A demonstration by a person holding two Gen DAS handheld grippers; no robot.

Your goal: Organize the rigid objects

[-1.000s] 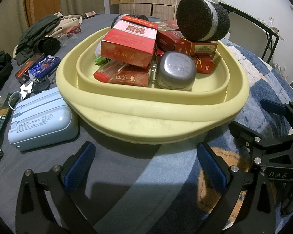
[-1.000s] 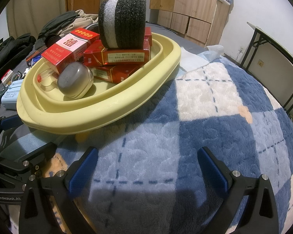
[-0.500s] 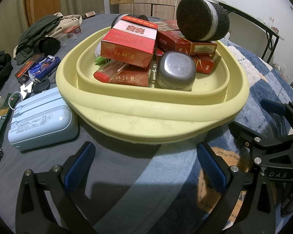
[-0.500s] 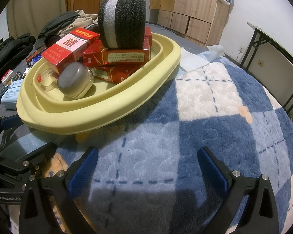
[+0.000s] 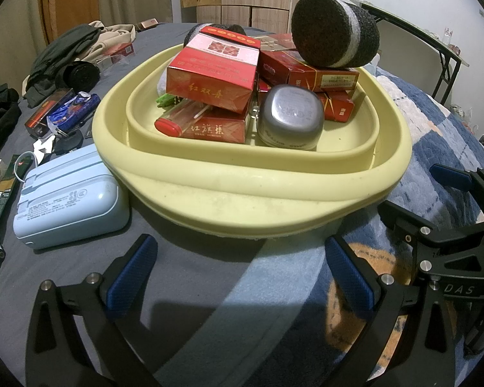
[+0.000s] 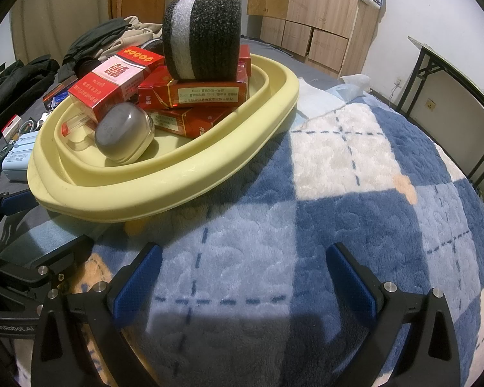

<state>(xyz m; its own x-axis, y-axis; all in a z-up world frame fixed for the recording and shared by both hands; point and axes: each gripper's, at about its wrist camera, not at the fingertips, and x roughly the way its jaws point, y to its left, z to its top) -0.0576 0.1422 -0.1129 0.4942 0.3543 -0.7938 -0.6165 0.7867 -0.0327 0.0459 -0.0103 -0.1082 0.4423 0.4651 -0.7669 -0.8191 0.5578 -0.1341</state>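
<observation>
Fingers (image 5: pixel 130 274) of the left gripper (image 5: pixel 238 274) and right gripper (image 6: pixel 243 275) stand apart, empty; blue case (image 5: pixel 69 198) beside the basin (image 5: pixel 242 190) looks rigid, smooth, light, best pinched across its flat sides.

Your left wrist camera sits low over the bed (image 5: pixel 190 277), close to the yellow basin (image 5: pixel 242 193), facing its near rim head-on. Your right wrist camera sits low over the checked blanket (image 6: pixel 355 193), with the basin (image 6: pixel 177 187) up-left and a little farther off. Both views share the basin, and each catches the other tool at its edge.
</observation>
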